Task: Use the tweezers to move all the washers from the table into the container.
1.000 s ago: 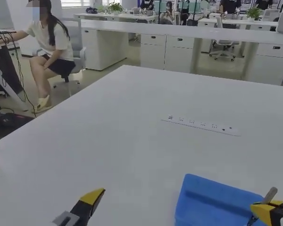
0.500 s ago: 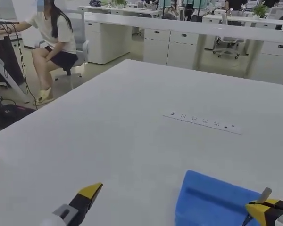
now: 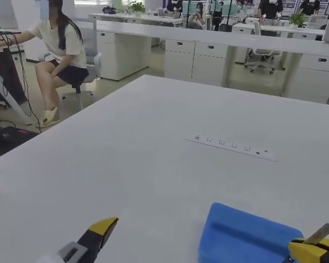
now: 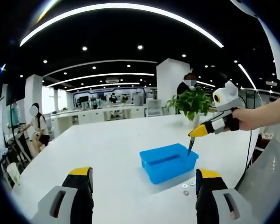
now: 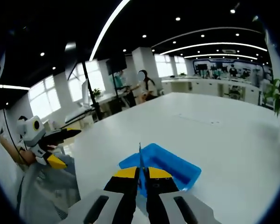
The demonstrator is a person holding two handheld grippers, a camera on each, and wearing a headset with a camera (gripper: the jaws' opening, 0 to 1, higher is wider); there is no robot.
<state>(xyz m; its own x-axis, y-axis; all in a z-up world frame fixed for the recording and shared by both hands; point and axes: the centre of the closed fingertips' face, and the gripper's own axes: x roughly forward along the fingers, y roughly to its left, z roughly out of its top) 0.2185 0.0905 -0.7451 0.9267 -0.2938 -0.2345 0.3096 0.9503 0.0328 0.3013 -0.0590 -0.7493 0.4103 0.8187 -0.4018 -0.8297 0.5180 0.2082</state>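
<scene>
the right gripper (image 4: 199,131) has slid a touch rightward by the bin (image 4: 169,162) since a moment ago. the bin's inside shows bare blue. small washers (image 4: 185,185) lie on the table (image 4: 112,149) just beside its near corner. the right jaws are nearly closed, pinching the tweezers (image 4: 190,145), whose tips hang above the bin's edge. the left gripper (image 4: 143,172) gapes wide, holding nothing.
</scene>
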